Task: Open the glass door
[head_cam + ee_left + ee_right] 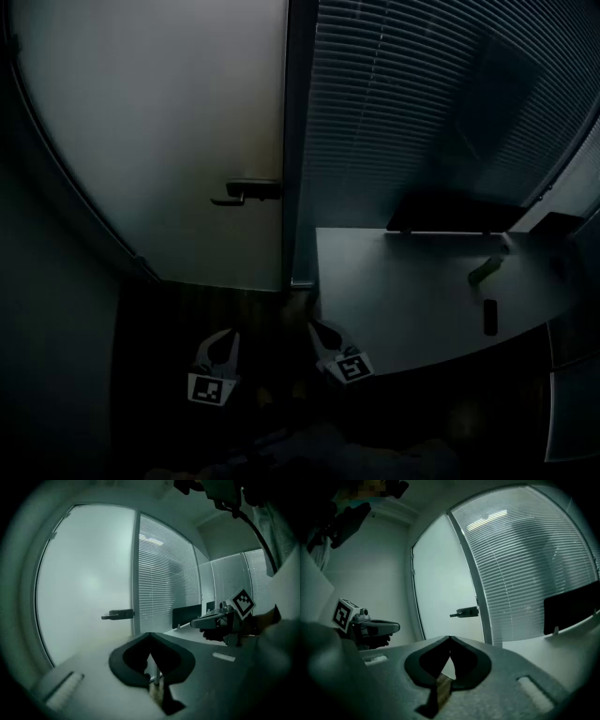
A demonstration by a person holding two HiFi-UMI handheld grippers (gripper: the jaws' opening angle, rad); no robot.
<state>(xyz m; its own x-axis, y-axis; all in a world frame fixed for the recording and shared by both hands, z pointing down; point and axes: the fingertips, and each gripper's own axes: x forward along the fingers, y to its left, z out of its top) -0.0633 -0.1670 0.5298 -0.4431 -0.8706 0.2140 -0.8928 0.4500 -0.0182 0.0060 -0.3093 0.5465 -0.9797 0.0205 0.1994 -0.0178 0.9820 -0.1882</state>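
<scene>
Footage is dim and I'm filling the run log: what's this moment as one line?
stage: before contact | left gripper: shut, empty | right gripper: shut, empty | glass door: closed | door handle: untouched

A dim office: a frosted glass door [159,141], slatted blinds [422,103] beside it, a pale surface [403,300] carrying a dark monitor [455,214].

Glass door [159,141] frosted & matt, handle [246,191] dark, desk [403,291] smooth matt.
</scene>
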